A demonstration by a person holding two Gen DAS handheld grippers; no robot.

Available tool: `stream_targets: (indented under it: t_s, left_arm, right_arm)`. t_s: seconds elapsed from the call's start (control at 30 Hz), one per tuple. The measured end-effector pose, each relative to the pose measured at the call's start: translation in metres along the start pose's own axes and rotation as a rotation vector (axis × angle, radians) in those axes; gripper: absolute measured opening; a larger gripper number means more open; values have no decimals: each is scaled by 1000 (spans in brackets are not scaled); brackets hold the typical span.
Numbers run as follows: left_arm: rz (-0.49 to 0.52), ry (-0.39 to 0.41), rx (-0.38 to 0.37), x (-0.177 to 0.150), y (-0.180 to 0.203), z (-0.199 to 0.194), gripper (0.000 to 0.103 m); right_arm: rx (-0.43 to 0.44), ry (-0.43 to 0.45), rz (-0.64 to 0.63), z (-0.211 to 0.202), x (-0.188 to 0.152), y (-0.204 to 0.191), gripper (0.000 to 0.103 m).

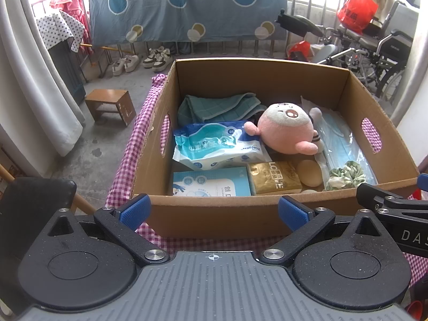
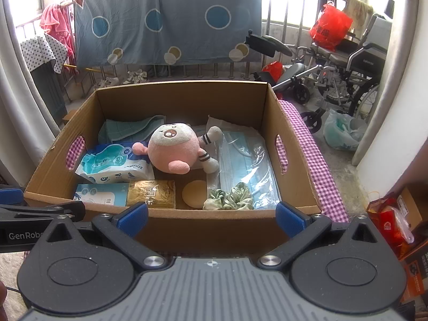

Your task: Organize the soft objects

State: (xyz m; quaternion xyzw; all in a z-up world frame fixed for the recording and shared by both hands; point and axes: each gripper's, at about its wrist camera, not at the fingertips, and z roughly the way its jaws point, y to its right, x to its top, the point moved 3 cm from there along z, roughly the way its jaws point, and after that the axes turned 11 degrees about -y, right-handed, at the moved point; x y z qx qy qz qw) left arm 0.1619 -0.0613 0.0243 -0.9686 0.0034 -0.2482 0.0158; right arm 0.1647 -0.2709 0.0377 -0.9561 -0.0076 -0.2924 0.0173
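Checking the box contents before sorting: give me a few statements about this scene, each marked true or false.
1. The pink plush toy lies inside the cardboard box. True.
2. The left gripper holds the green scrunchie. False: its fingers are spread wide and hold nothing; the scrunchie lies in the box.
3. The face masks lie along the box's right side. True.
4. The right gripper is shut. False: it is open, outside the box's near wall.

The wet-wipes pack (image 1: 214, 144) reads "ZONSEN"; the other tongs' arm (image 2: 24, 234) reads "GenRobo".
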Motion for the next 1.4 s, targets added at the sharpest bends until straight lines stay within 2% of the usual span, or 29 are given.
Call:
stream_targets:
  t_s: [1.4]
  left_arm:
    - [-5,1,2,0,-3,-5,102]
  right_arm:
    - [-10,4,2,-7,2,0,103]
